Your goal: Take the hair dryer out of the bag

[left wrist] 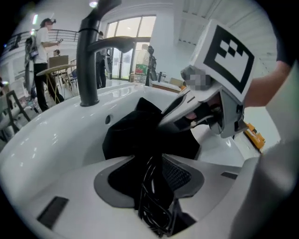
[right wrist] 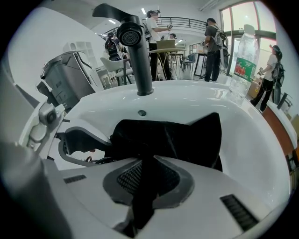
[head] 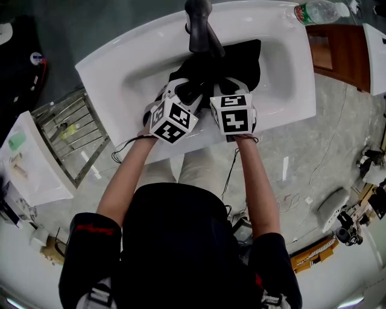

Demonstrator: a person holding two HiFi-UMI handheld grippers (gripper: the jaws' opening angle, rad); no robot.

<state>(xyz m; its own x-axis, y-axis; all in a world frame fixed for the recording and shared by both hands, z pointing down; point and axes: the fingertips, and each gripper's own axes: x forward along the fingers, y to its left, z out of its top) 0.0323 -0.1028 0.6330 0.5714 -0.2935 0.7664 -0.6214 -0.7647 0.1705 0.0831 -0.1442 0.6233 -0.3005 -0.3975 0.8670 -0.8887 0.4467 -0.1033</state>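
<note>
A black cloth bag (head: 238, 57) lies in the basin of a white sink (head: 114, 69). Both grippers reach into its near end, side by side. My left gripper (left wrist: 152, 175) is open, with a coiled black cord (left wrist: 154, 203) and a fold of the bag (left wrist: 135, 135) lying between its pads. The cord's coil also shows in the right gripper view beside the left gripper (right wrist: 70, 140). My right gripper (right wrist: 147, 182) is shut on a strip of the bag's fabric (right wrist: 177, 135). The hair dryer's body is hidden. In the head view the left gripper (head: 190, 92) and the right gripper (head: 232, 86) nearly touch.
A dark faucet (head: 202, 27) rises at the back of the sink, over the bag. A water bottle (head: 319, 11) lies on the far right corner beside a wooden counter. A wire rack (head: 72, 133) stands left of the sink. Several people stand in the room beyond.
</note>
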